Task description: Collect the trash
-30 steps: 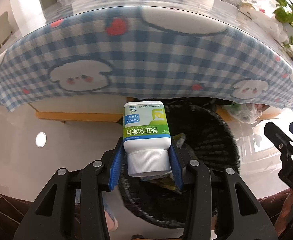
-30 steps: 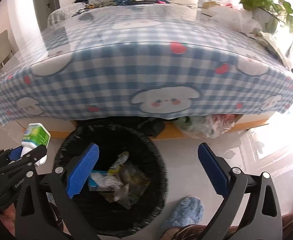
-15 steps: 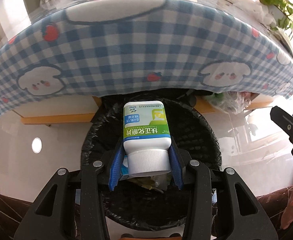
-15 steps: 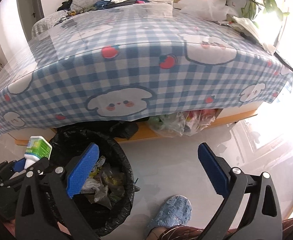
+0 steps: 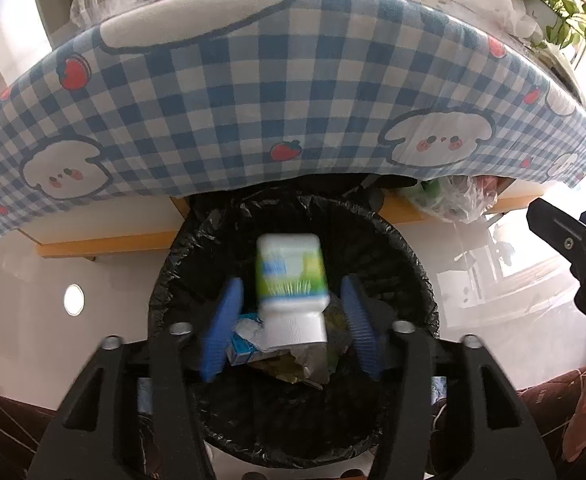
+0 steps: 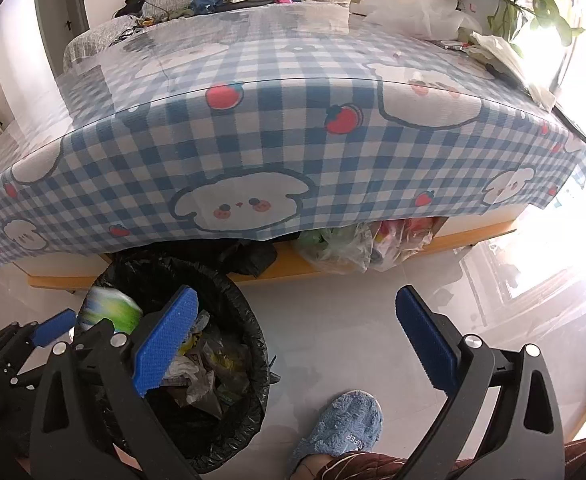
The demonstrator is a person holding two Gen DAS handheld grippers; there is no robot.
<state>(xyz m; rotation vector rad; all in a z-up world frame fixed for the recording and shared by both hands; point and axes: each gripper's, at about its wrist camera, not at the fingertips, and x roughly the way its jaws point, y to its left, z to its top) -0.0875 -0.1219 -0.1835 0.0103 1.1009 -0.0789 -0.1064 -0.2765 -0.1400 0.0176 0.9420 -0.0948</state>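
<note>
- Left gripper point(image 5: 291, 328): blue pads spread apart, gap on both sides of bottle; half a second ago they were clamped on its cap.
- Bottle point(image 5: 291, 286): white with green label, white ribbed cap toward camera, motion-blurred, loose between the pads, directly over the bin point(image 5: 197, 240) opening.
- Bin: black liner, wrappers and a small blue carton point(image 5: 245, 354) inside, below the bottle.
- Right gripper point(image 6: 293, 344): jaws wide apart, holding nothing, right of bin, above floor and blue slipper point(image 6: 341, 426).
- Beyond bin: table with blue checked tablecloth point(image 5: 253, 92).
</note>
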